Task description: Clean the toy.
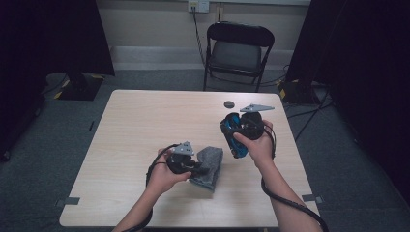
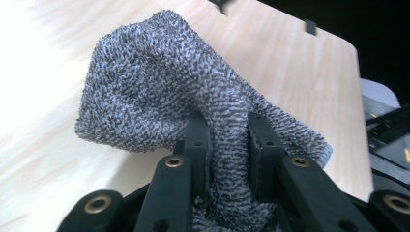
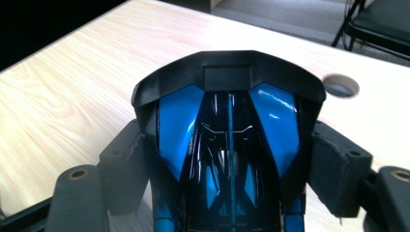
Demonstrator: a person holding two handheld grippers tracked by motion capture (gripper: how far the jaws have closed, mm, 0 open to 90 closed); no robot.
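A grey knitted cloth [image 1: 209,166] [image 2: 159,96] lies partly bunched on the wooden table [image 1: 145,125], right of my left hand. My left gripper [image 1: 200,169] [image 2: 227,145] is shut on a fold of that cloth, which rises in a hump beyond the jaws. A blue and black toy car [image 1: 235,134] [image 3: 227,140] is held off the table at the right. My right gripper [image 1: 239,140] [image 3: 227,164] is shut on the car's two sides, with the car's black spoiler end pointing away from the camera.
A small round dark hole [image 1: 228,104] [image 3: 341,85] sits in the table near its far edge. A black folding chair [image 1: 238,50] stands behind the table. Cables trail from both grippers toward the near edge. Dark curtains hang at both sides.
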